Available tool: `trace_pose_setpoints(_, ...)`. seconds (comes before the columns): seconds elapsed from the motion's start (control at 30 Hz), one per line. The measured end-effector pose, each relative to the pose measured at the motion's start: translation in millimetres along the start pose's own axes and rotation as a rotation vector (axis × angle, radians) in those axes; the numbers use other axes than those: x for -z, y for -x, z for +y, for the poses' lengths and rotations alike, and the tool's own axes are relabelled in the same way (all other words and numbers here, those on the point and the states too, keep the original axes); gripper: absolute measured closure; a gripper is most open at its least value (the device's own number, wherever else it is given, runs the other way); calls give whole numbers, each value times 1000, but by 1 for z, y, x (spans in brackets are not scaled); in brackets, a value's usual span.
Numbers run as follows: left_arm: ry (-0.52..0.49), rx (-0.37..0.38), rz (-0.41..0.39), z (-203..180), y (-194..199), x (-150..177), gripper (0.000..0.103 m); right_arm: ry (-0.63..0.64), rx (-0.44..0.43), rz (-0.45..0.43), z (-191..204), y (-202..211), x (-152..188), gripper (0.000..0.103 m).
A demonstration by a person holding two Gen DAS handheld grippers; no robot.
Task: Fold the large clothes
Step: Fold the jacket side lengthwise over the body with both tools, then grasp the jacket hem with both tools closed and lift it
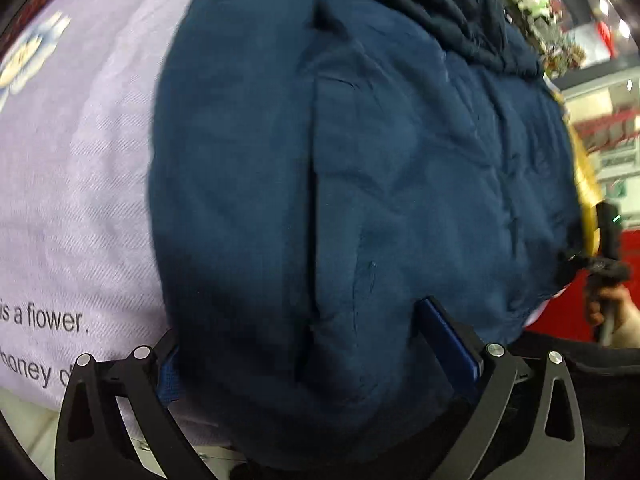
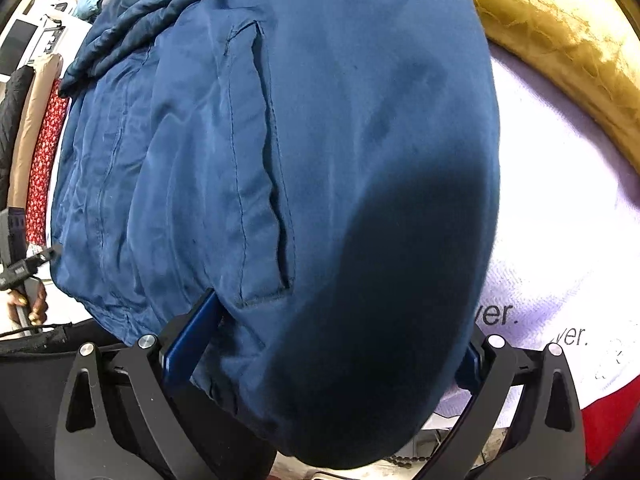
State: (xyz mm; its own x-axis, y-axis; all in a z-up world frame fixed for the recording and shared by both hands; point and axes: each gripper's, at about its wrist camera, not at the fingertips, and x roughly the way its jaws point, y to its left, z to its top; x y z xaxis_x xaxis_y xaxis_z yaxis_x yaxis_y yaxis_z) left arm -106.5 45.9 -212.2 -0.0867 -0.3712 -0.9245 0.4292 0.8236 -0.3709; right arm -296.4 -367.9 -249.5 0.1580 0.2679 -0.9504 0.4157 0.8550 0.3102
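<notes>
A padded navy blue jacket (image 1: 360, 180) lies across a lavender sheet (image 1: 80, 200) printed with black words. In the left wrist view its folded left edge bulges between the fingers of my left gripper (image 1: 300, 328), which is open wide; the left fingertip is hidden under the cloth. In the right wrist view the jacket (image 2: 320, 140), with a stitched pocket slit, fills the frame. My right gripper (image 2: 340, 320) is also open wide, with the jacket's right edge bulging between its blue pads (image 2: 196, 332). Whether the pads press the fabric I cannot tell.
A gold cushion (image 2: 568, 48) lies beyond the sheet. Red-patterned, beige and black fabrics (image 2: 44, 152) lie at the jacket's far side. A hand (image 2: 34, 300) holds the other gripper at the left edge. In the left view a hand (image 1: 612, 312) holds the right gripper's handle. Shelves (image 1: 552, 20) stand behind.
</notes>
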Motion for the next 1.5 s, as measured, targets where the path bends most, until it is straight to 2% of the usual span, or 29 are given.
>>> trace_pose_setpoints(0.03, 6, 9, 1, 2, 2, 1, 13, 4, 6, 0, 2, -1, 0, 13)
trace_pose_setpoints(0.07, 17, 31, 3, 6, 6, 2, 30, 13, 9, -1, 5, -1, -1, 20)
trace_pose_setpoints(0.1, 31, 57, 9, 10, 11, 3, 41, 19, 7, -1, 12, -4, -1, 26)
trace_pose_setpoints(0.13, 48, 89, 17, 15, 16, 4, 64, 27, -4, 1, 15, -3, -1, 42)
trace_pose_setpoints(0.17, 58, 118, 23, 19, 22, 6, 76, 24, -26, 5, 18, -2, 0, 59)
trace_pose_setpoints(0.23, 13, 134, 24, 17, 38, 9, 81, 30, -45, 4, 21, 1, 1, 70)
trace_pose_setpoints(0.33, -93, 120, 26, 7, 55, 12, 84, 61, -78, 15, 31, 7, 4, 79)
trace_pose_setpoints(0.43, -130, 103, 44, 1, 56, 10, 85, 93, -121, 31, 44, 15, 11, 83)
trace_pose_setpoints(0.53, -111, 98, 62, 5, 60, 13, 85, 120, -151, 63, 57, 20, 24, 84)
trace_pose_setpoints(0.63, -60, 109, 82, 15, 59, 17, 85, 93, -166, 86, 60, 16, 33, 84)
trace_pose_setpoints(0.77, -14, 84, 85, 11, 52, -1, 85, 17, -173, 84, 57, 7, 24, 84)
trace_pose_setpoints(0.83, -20, 85, 63, 2, 54, -13, 85, -22, -209, 68, 60, 9, 15, 84)
trace_pose_setpoints(0.9, -23, 95, 32, 3, 64, -20, 85, -27, -253, 45, 68, 15, 1, 84)
trace_pose_setpoints(0.97, -19, 104, -24, 1, 77, -41, 85, -6, -280, 9, 77, 24, -18, 84)
trace_pose_setpoints(1.1, -33, 65, -111, -8, 90, -90, 85, 45, -303, -77, 101, 42, -68, 84)
trace_pose_setpoints(1.17, -38, 54, -146, -10, 95, -111, 85, 28, -337, -139, 108, 53, -98, 84)
trace_pose_setpoints(1.33, -17, -9, -248, 1, 111, -174, 85, -55, -387, -280, 91, 86, -168, 85)
trace_pose_setpoints(1.43, 54, -13, -311, 23, 130, -206, 84, -138, -444, -347, 73, 108, -207, 85)
trace_pose_setpoints(1.5, 96, 31, -328, 34, 137, -227, 84, -182, -497, -372, 62, 116, -224, 85)
